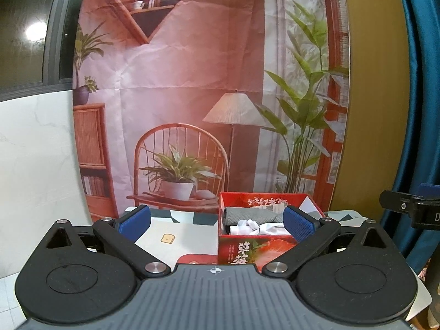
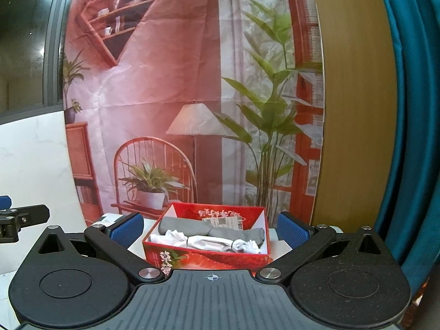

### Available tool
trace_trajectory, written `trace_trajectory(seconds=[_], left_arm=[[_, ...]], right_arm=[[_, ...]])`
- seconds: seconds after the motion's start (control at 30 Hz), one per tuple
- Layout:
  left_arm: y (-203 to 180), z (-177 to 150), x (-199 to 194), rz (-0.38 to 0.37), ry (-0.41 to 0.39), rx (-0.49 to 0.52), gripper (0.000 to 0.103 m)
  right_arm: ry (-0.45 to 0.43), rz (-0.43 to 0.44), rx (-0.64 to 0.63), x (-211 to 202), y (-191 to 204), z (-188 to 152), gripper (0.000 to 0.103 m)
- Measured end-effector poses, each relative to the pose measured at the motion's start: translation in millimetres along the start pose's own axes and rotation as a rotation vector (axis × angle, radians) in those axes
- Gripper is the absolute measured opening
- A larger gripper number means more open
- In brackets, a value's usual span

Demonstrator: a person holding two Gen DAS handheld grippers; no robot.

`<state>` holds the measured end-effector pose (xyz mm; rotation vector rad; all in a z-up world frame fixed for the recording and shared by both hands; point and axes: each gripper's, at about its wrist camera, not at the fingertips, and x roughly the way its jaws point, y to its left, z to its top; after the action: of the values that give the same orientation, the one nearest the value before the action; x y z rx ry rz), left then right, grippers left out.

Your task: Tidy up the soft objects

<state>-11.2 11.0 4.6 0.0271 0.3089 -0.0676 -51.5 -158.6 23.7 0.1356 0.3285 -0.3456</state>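
Both fingers spread, holding nothing: left gripper [image 1: 217, 221], right gripper [image 2: 210, 228]. Grey sock [image 2: 211, 229] and white sock [image 2: 217, 242] lie side-by-side in red box [image 2: 206, 258]; looks finished.

Warm dim indoor light, lamp glare on the dark window [image 1: 33, 31], strong fisheye bending at edges, slight softness

A: How is the left gripper [image 1: 217, 224] built?

B: A ribbed grey body is seen, marked with a small white crosshair. Two black round housings are flanked by triangular cut-outs, and black linkage bars are pinned with silver screws. Blue textured pads [image 1: 298, 227] are fitted on the fingers.

A: And the right gripper [image 2: 210, 229]?

B: The same form is shown: grey ribbed body, black discs, silver pivots, blue pads [image 2: 291, 232].
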Motion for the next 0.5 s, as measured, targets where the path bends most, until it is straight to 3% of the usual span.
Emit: trace_trajectory(seconds=[0.5], left_arm=[[0, 1, -4, 0.013, -0.022, 0.003, 0.103]], right_arm=[[0.017, -0.008, 0.037, 1, -11, -7, 0.103]])
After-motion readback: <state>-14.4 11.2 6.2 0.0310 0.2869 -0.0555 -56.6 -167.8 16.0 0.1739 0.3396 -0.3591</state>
